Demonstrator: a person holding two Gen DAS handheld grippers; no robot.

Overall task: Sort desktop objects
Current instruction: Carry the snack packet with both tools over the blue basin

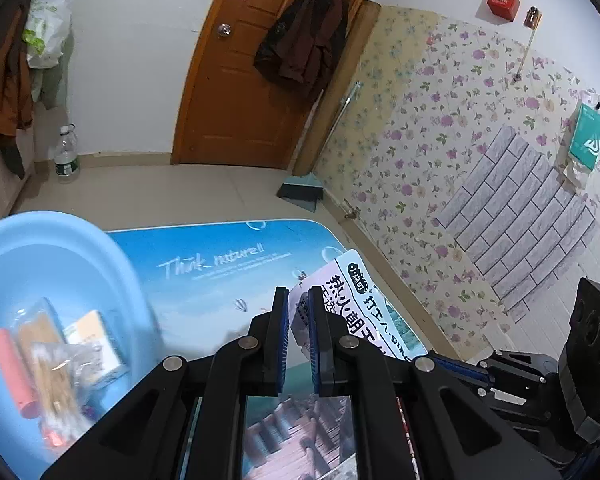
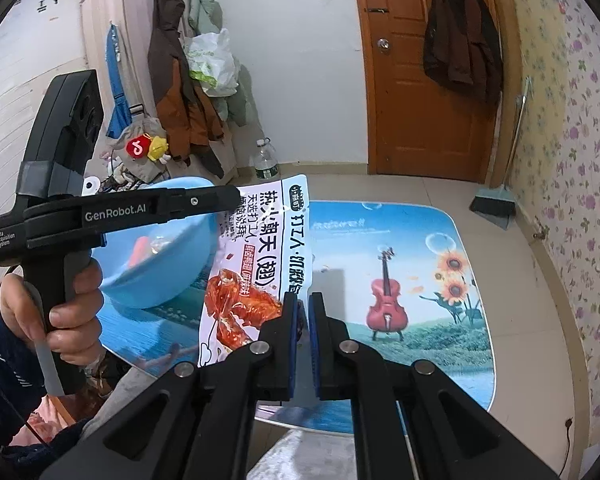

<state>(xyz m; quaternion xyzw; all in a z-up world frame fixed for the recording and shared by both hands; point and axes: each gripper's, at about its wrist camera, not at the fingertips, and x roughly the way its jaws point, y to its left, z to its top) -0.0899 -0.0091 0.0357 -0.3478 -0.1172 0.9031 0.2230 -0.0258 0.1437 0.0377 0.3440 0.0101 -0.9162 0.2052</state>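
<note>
Above a table [image 2: 428,344] covered with a printed violin-and-sunflower mat, both claws pinch 1 snack packet [image 2: 256,264]: the left gripper [image 1: 299,336] clamps its upper edge, the right gripper [image 2: 303,340] its lower corner. Beside it sits a blue basin [image 1: 52,248] holding small packets. Behind stand a wooden door [image 2: 416,92], tiled floor and floral wallpaper [image 1: 440,128].

Right gripper [image 2: 303,300] pinching the lower edge of a white plastic snack packet printed with red chicken wings [image 2: 256,264], lifted above the blue picture-printed table [image 2: 440,340]. Left gripper [image 2: 233,197] clamped on the packet's upper edge, beside a light-blue plastic basin [image 2: 172,276].
</note>
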